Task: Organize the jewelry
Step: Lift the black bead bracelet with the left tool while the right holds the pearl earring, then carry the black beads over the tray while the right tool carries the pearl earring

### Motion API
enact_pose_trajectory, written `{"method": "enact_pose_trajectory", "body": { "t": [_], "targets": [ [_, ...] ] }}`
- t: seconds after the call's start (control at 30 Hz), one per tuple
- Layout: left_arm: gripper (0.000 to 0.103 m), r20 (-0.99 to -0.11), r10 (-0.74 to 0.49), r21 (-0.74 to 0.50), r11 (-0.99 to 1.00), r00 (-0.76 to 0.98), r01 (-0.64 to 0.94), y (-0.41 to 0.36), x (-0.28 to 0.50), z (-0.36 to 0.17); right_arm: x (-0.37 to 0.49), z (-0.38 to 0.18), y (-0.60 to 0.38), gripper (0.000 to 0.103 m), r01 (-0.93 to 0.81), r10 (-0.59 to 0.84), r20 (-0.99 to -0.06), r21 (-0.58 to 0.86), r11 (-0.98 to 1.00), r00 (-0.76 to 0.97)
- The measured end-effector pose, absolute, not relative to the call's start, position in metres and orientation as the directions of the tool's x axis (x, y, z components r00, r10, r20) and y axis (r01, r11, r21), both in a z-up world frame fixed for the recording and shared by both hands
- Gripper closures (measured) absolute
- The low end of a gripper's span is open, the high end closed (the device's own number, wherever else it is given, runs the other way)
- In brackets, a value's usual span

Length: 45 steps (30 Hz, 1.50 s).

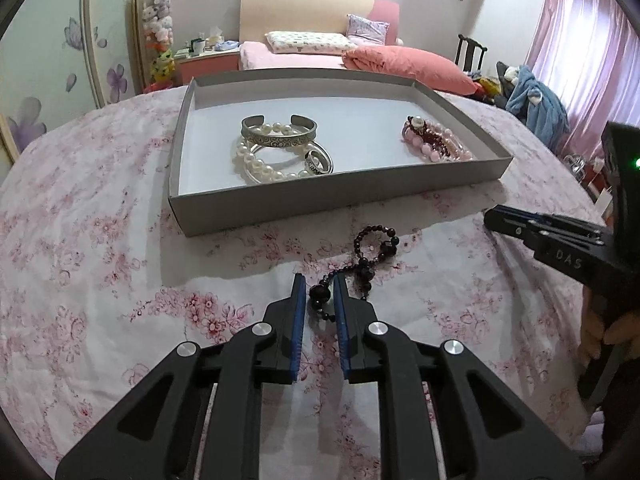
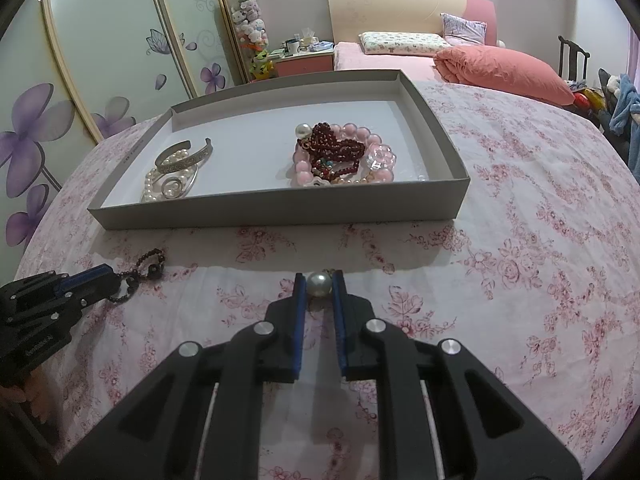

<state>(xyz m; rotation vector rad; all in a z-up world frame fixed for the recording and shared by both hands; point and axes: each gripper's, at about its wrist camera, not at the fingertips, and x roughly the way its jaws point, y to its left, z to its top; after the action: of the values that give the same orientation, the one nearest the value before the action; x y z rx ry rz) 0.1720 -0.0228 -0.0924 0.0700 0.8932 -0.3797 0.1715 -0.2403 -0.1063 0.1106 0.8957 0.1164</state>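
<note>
Left gripper (image 1: 319, 294) is clamped on a large dark bead of the dark bead strand (image 1: 370, 254); the rest of the strand trails forward-right on the floral bedspread (image 1: 100, 280), looped end just short of the tray's near wall. Right gripper (image 2: 319, 290) is pinched on a large pearl (image 2: 319, 284), held right at the fingertips, near the tray's front edge but apart from it.

Grey tray (image 2: 280, 210) sits ahead of both. Left side holds the silver cuff (image 1: 278, 134), pearl bracelet (image 1: 256, 164) and ring (image 1: 318, 160), stacked and touching. Right side holds the pink bead bracelet (image 2: 344, 156) with dark red beads (image 2: 336, 146) piled on top. Bare tray floor runs between the two piles and along the back wall. Bedspread right of the tray is open.
</note>
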Motion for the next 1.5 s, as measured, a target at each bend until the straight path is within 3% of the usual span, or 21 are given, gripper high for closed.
{"method": "enact_pose_trajectory", "body": {
  "t": [0.63,0.87,1.17,1.5],
  "targets": [
    [0.091,-0.776,-0.235,-0.013,0.934,0.585,0.358,-0.028,0.164,-0.092,0.172,-0.106,-0.24,0.089,-0.054,0.149,-0.77,0.147,0.988,0.62],
    [0.091,-0.769,-0.243,-0.047,0.944,0.591,0.327,-0.015,0.164,-0.089,0.169,-0.104,-0.243,0.089,-0.04,0.156,-0.755,0.17,0.985,0.637],
    [0.091,-0.674,-0.333,-0.155,0.937,0.659,0.314,-0.002,0.157,-0.061,0.155,-0.079,-0.237,0.089,-0.075,0.18,-0.676,0.182,0.98,0.714],
    [0.091,-0.581,-0.375,-0.193,0.926,0.722,0.326,-0.003,0.144,-0.036,0.136,-0.045,-0.221,0.089,-0.124,0.186,-0.547,0.15,0.981,0.816]
  ]
}}
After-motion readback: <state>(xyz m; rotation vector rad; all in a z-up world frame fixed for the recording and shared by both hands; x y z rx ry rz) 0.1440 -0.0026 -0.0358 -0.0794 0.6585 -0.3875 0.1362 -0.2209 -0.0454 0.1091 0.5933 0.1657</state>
